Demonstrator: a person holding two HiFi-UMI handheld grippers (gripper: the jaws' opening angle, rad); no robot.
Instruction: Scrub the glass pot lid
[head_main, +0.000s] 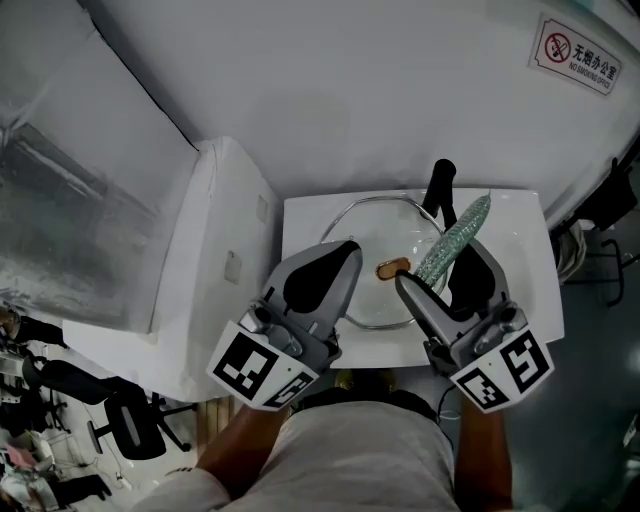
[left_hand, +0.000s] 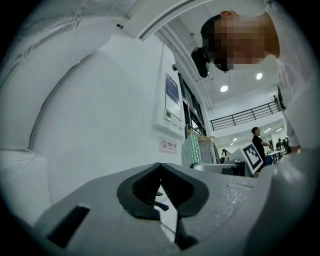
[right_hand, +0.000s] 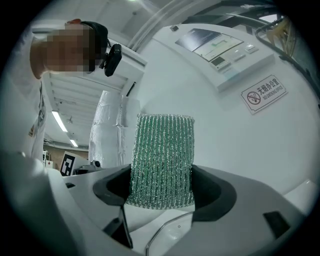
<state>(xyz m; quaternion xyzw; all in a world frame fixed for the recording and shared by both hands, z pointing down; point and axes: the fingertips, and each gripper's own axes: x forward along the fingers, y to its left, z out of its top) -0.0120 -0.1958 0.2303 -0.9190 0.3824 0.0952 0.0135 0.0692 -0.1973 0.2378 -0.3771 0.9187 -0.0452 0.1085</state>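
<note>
Left gripper snapped shut, right gripper clamped on the green scouring pad!
Left tips meet at nine o'clock on the glass pot lid; the pad juts past the right jaws at three o'clock. The lid lies in the white basin.

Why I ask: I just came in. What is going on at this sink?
A person works over a sink where a glass lid lies. The right hand-held gripper is shut on a green scrubber, which appears clear of the glass. The left hand-held gripper, also over the lid, is shut with nothing seen between its jaws.
</note>
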